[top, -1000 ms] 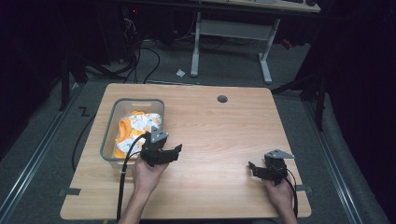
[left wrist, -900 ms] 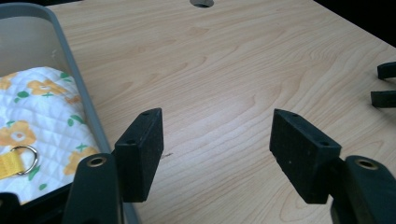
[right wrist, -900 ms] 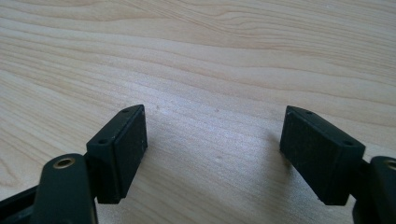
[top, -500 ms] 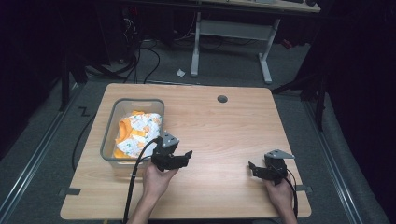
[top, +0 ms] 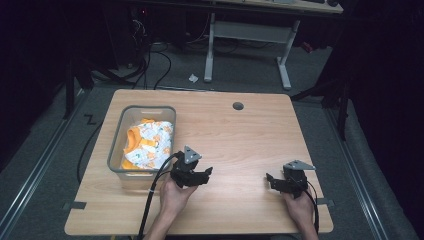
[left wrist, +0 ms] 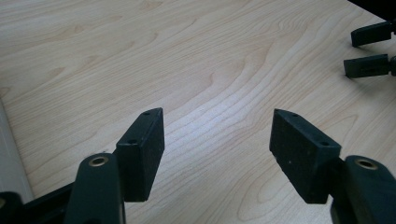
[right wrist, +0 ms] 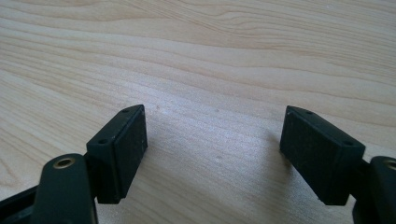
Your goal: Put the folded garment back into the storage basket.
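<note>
A clear plastic bin (top: 120,145) stands on the left of the wooden table (top: 240,135) and holds an orange and white patterned cloth (top: 150,145). My left gripper (top: 206,173) is just right of the bin's near corner, low over the table, its jaws open with only bare wood between them (left wrist: 217,135). My right gripper (top: 270,181) rests near the table's front right, open and empty, jaws pointing left (right wrist: 212,140). Its two black fingertips (left wrist: 369,49) show at the upper right of the left gripper view.
A round cable hole (top: 238,106) sits near the table's far edge. Behind the table stand a white desk frame (top: 247,45), loose cables and a scrap of paper (top: 193,78) on the floor. Cables trail from both grippers toward the near edge.
My left gripper has moved right and down, away from the bin and toward the table's middle front. The right gripper has stayed where it was.
</note>
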Demonstrator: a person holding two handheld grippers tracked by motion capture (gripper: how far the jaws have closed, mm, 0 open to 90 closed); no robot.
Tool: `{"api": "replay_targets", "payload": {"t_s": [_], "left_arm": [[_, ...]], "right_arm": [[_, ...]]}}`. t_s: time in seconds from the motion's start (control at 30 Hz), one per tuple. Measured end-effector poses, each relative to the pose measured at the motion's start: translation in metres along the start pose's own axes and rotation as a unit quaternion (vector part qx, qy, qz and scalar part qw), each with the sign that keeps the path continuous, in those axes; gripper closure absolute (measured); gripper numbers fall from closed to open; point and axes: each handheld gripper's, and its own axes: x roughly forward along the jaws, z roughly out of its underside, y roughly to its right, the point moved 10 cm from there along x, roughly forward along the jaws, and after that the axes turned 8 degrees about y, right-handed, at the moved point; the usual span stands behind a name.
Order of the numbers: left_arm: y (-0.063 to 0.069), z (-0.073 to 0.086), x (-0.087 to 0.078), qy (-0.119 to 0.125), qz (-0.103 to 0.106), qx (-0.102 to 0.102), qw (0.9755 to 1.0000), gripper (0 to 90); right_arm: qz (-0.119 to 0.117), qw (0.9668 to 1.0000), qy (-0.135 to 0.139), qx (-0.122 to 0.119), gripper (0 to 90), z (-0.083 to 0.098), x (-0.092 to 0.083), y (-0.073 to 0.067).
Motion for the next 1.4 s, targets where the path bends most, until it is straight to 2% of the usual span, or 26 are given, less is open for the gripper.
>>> {"api": "replay_targets", "payload": {"t_s": [0.63, 1.4], "left_arm": [[0.009, 0.018, 0.011, -0.012, 0.008, -0.012, 0.9998, 36.2], [0.005, 0.046, 0.027, -0.03, -0.013, -0.026, 0.9991, 36.3]], "right_arm": [[0.0, 1.0, 0.0, 0.0, 23.2, 0.0, 0.0, 0.0], [0.0, 1.0, 0.0, 0.0, 23.2, 0.0, 0.0, 0.0]]}}
